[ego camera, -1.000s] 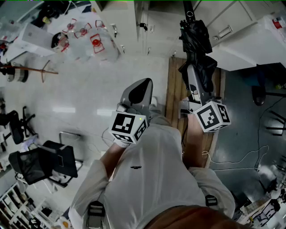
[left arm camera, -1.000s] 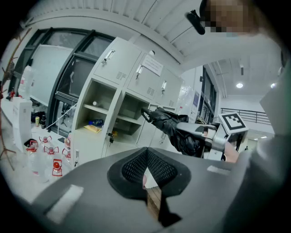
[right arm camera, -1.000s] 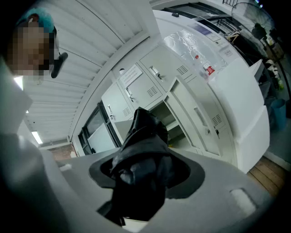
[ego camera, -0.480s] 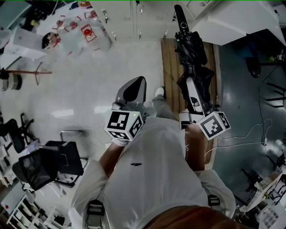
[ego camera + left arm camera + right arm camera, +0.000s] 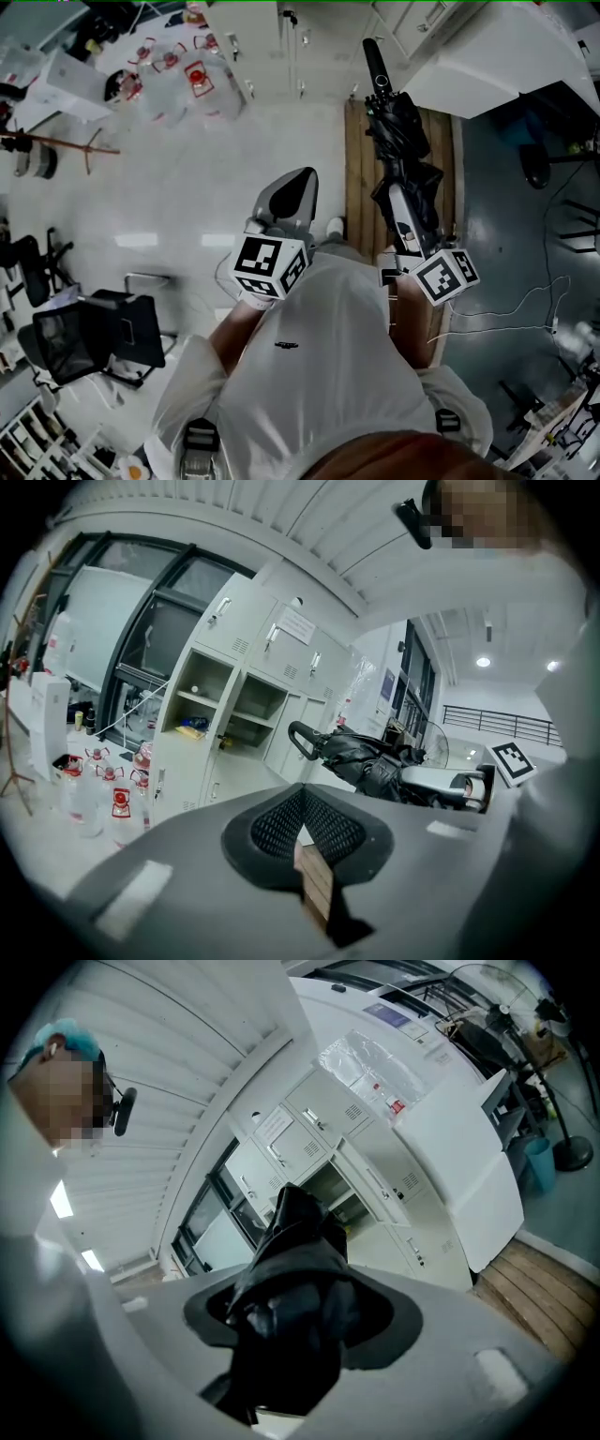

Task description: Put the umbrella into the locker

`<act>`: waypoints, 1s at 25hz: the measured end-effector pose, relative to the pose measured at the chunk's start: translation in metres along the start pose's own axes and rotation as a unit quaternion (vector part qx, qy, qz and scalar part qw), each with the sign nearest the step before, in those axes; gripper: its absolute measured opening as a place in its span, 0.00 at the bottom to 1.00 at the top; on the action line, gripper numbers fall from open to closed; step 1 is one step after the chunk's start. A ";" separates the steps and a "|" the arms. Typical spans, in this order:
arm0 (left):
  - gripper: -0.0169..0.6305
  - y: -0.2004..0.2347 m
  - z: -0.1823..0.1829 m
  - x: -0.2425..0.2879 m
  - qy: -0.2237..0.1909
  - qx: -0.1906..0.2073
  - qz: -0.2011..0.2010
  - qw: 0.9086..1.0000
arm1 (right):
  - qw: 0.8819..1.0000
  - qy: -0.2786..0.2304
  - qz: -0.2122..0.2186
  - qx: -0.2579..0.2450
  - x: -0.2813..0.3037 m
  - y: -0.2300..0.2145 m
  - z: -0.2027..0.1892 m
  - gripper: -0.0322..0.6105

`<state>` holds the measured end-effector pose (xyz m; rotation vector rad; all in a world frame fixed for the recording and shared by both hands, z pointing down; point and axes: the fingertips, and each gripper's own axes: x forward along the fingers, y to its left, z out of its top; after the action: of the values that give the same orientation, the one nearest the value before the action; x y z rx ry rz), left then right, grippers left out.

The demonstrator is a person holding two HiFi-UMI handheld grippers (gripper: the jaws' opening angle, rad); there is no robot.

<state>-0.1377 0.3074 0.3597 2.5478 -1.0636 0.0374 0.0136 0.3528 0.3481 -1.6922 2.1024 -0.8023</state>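
Note:
A folded black umbrella (image 5: 403, 159) sticks out forward from my right gripper (image 5: 410, 208), which is shut on its bunched fabric. Its curved handle (image 5: 374, 64) points toward the white lockers (image 5: 292, 42) at the top of the head view. In the right gripper view the dark fabric (image 5: 291, 1279) fills the jaws, with an open locker compartment (image 5: 330, 1188) beyond. My left gripper (image 5: 284, 199) is held beside it, shut and holding nothing. The left gripper view shows its pads (image 5: 281, 825) meeting, the umbrella (image 5: 366, 759) to the right and two open compartments (image 5: 214, 697).
A wooden floor strip (image 5: 360, 173) runs under the umbrella toward the lockers. A white cabinet (image 5: 487, 56) stands at the right, with dark floor and cables (image 5: 525, 314) beside it. Clear bags of red-labelled bottles (image 5: 178, 75), a coat stand (image 5: 56, 145) and an office chair (image 5: 94, 337) are at the left.
Both grippers have shifted across the floor with the person, and the umbrella has stayed in the right gripper. The right gripper's cube sits a little lower in the view.

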 end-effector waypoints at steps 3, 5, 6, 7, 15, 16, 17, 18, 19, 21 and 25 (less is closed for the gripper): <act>0.05 -0.011 -0.002 0.009 -0.005 0.003 0.011 1.000 | 1.000 0.007 0.007 -0.020 -0.001 -0.013 0.004 0.44; 0.05 -0.020 -0.004 0.015 -0.006 0.002 0.019 1.000 | 0.999 0.013 0.012 -0.026 -0.002 -0.021 0.006 0.44; 0.05 -0.024 -0.005 0.019 -0.006 0.001 0.023 1.000 | 0.999 0.015 0.016 -0.028 -0.002 -0.025 0.009 0.44; 0.05 -0.027 -0.006 0.024 -0.006 0.001 0.027 1.000 | 0.999 0.016 0.020 -0.029 -0.002 -0.030 0.012 0.44; 0.05 -0.058 -0.012 0.064 -0.019 0.010 0.055 0.998 | 0.997 0.023 0.051 -0.046 0.004 -0.071 0.033 0.44; 0.05 -0.060 -0.014 0.067 -0.018 0.009 0.059 0.998 | 0.997 0.024 0.052 -0.050 0.005 -0.075 0.035 0.44; 0.05 -0.063 -0.017 0.071 -0.016 0.008 0.062 0.998 | 0.997 0.025 0.054 -0.053 0.007 -0.078 0.036 0.44; 0.05 -0.065 -0.018 0.075 -0.013 0.007 0.065 0.998 | 0.997 0.026 0.056 -0.053 0.009 -0.082 0.039 0.44; 0.05 -0.067 -0.020 0.079 -0.010 0.006 0.067 0.998 | 0.997 0.028 0.058 -0.053 0.011 -0.084 0.041 0.44; 0.05 -0.071 -0.021 0.084 -0.004 0.010 0.069 0.998 | 0.996 0.029 0.059 -0.055 0.013 -0.089 0.045 0.44; 0.05 -0.069 -0.023 0.093 0.001 0.006 0.079 0.997 | 0.996 0.032 0.065 -0.058 0.022 -0.095 0.050 0.44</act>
<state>-0.0205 0.2963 0.3733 2.4679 -1.2653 0.0877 0.1111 0.3072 0.3682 -1.5844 2.3180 -0.7165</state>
